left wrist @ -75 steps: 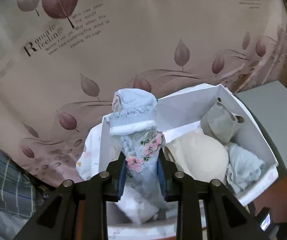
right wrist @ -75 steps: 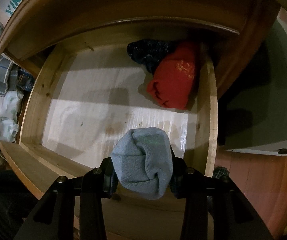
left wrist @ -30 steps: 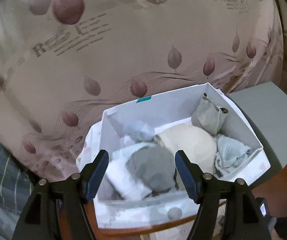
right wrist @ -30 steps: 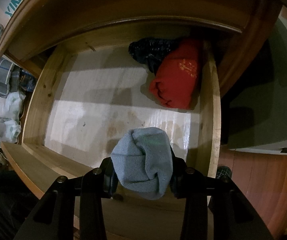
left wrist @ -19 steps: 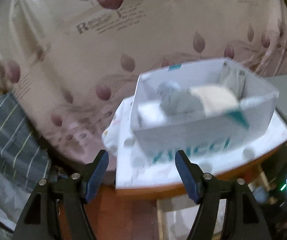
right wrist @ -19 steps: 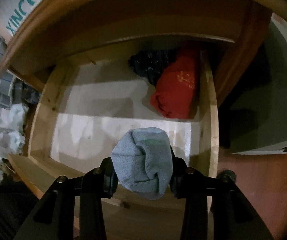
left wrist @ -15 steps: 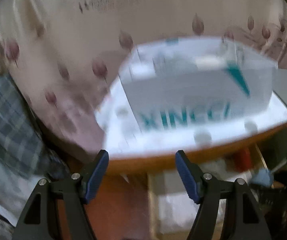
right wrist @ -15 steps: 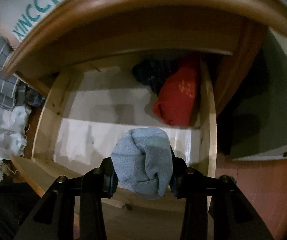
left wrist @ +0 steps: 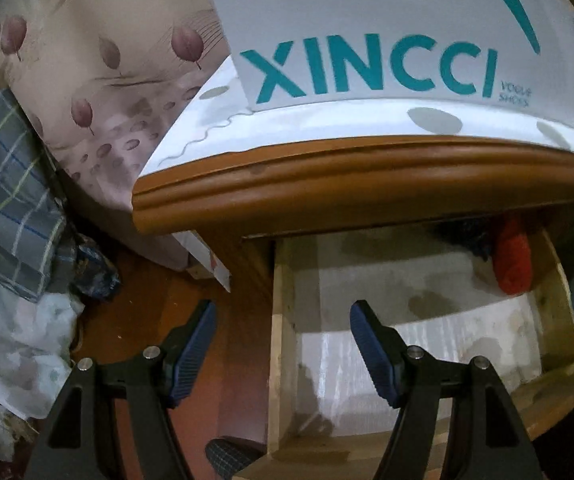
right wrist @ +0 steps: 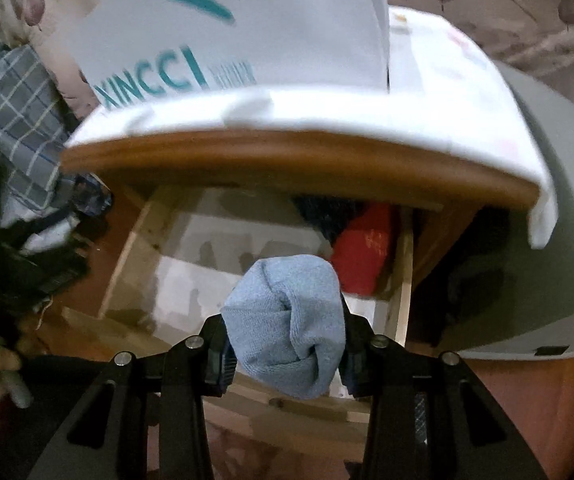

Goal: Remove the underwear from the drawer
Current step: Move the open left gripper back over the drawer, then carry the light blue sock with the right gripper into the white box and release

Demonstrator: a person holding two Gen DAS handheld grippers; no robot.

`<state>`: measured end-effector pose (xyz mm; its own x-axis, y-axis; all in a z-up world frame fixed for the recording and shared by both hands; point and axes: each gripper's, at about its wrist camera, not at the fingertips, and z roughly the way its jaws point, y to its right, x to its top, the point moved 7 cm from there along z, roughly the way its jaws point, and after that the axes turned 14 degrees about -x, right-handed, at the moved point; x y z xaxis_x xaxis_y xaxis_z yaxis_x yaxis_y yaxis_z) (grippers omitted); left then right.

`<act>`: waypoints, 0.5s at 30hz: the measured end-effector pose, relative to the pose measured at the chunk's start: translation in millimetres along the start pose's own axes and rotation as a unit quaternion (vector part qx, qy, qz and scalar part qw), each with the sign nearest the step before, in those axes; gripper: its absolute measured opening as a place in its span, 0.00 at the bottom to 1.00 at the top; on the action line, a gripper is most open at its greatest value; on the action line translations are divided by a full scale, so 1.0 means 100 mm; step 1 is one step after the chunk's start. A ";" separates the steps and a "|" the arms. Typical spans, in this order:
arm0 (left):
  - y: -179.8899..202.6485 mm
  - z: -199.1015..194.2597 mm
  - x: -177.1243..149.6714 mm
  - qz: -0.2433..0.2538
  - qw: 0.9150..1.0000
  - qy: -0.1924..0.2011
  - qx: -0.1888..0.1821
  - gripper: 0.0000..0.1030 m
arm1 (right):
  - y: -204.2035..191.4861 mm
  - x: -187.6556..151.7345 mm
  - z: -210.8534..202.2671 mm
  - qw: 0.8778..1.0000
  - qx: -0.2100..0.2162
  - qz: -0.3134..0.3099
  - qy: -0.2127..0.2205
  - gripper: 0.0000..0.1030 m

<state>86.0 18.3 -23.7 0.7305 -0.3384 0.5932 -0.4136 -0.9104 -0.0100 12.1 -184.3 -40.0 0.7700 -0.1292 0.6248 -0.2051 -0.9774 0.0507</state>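
Underwear: soft pale-blue rolled terry-cloth bundle (right wrist: 287, 324), sitting bunched and folded.
Right tool (right wrist: 285, 350): clenching the bundle.
Left tool (left wrist: 283, 344): hanging released over the open wooden drawer (left wrist: 283, 320).

1 drawer (left wrist: 559, 280), 1 box (left wrist: 367, 20), 3 rolled garments: blue (right wrist: 287, 324), red (left wrist: 511, 264), dark (left wrist: 467, 236)

Rolled blue underwear (right wrist: 287, 324), above open wooden drawer (right wrist: 207, 256)
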 end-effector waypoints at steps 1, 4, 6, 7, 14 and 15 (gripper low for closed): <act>-0.01 0.00 -0.01 -0.007 1.000 -0.001 -0.005 0.69 | -0.01 0.07 -0.12 1.000 0.002 -0.003 0.008 0.37; -0.07 -0.03 -0.02 -0.022 1.000 0.002 -0.003 0.69 | -0.08 0.36 -0.52 0.999 0.001 -0.021 0.042 0.37; -0.10 -0.06 -0.02 -0.026 1.000 0.008 -0.003 0.69 | -0.12 0.56 -0.78 0.997 0.003 -0.028 0.066 0.37; -0.12 -0.06 -0.01 -0.028 1.000 0.008 -0.003 0.69 | -0.14 0.67 -0.91 0.996 0.003 -0.030 0.078 0.37; -0.18 -0.07 0.00 -0.042 0.999 0.009 -0.001 0.69 | -0.28 1.40 -1.41 0.989 -0.011 -0.046 0.138 0.37; -0.20 -0.08 0.00 -0.045 0.999 0.010 -0.003 0.69 | -0.30 1.51 -1.41 0.989 -0.017 -0.046 0.140 0.37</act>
<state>89.9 38.3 -17.0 0.7540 -0.2505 0.6073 -0.3496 -0.9357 0.0481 49.3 -151.2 163.2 0.5901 0.0165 0.8072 -0.1648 -0.9763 0.1405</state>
